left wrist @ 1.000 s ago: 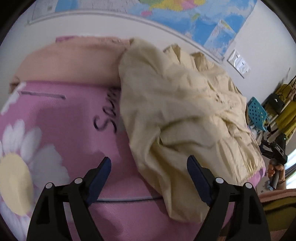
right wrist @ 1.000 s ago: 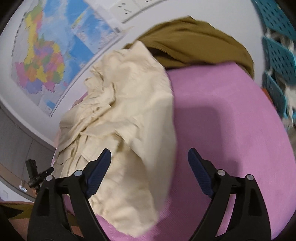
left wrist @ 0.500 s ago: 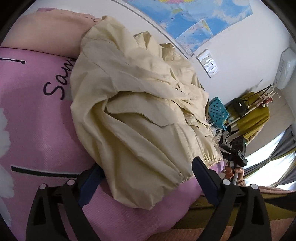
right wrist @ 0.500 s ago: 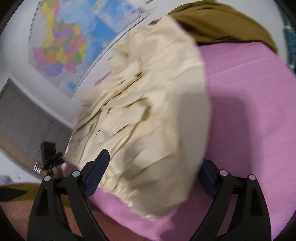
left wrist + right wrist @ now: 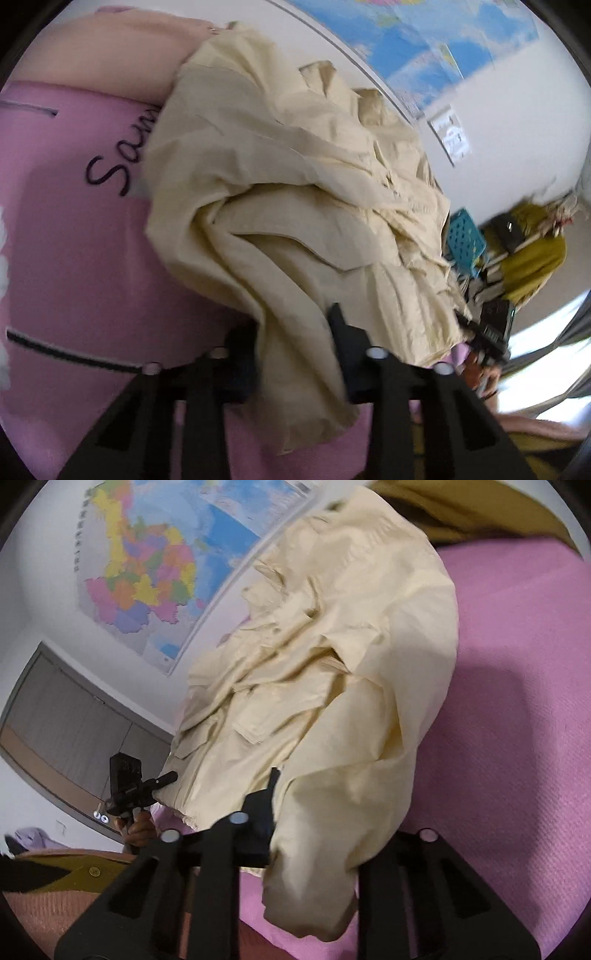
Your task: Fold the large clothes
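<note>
Now both claws have just been closing and pinch the cream jacket (image 5: 295, 192) heaped on the pink bedspread (image 5: 74, 258): left gripper (image 5: 295, 332) and right gripper (image 5: 314, 812) each at six o'clock. Thin bites may slip once lifted.

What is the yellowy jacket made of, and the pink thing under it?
The cream jacket looks like thin woven cotton or nylon with a matte finish: it holds sharp creases and crumples. The pink cover looks like soft knit or fleece, judging by its fine ribbed, fuzzy texture. Neither is certain.
</note>
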Demonstrator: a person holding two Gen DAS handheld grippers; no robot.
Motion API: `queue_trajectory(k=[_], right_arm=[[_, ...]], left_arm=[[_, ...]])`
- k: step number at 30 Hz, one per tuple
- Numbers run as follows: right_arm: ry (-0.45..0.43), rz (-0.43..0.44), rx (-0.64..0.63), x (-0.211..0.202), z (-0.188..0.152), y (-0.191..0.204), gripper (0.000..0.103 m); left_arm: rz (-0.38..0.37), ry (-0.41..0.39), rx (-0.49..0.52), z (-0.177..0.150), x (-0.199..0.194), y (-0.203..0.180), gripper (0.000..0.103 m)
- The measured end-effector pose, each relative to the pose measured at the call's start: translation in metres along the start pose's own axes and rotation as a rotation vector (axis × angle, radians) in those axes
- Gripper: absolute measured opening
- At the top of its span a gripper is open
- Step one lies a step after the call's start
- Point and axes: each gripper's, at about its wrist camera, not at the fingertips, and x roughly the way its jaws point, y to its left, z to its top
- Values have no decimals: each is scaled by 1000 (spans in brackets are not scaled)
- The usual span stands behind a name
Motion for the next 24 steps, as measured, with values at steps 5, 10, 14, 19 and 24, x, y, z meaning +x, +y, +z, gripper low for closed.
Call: queue_trajectory(k=[5, 10, 14, 19, 24], right_arm=[[-94, 74, -87, -30, 6, 42, 14], [-167, 130, -180, -69, 2, 83, 14], [-192, 158, -182, -88, -9, 94, 14], [-212, 143, -129, -87, -4, 92, 14], [-250, 144, -118, -87, 20, 99, 14]], left_arm=[[-18, -57, 56, 5, -29, -19, 16], [-87, -120, 98, 4, -75, -26, 14], [-119, -166, 127, -5, -101, -28, 14], [-119, -159, 145, -1, -100, -34, 14], [-124, -157, 136, 18, -102, -38, 14]])
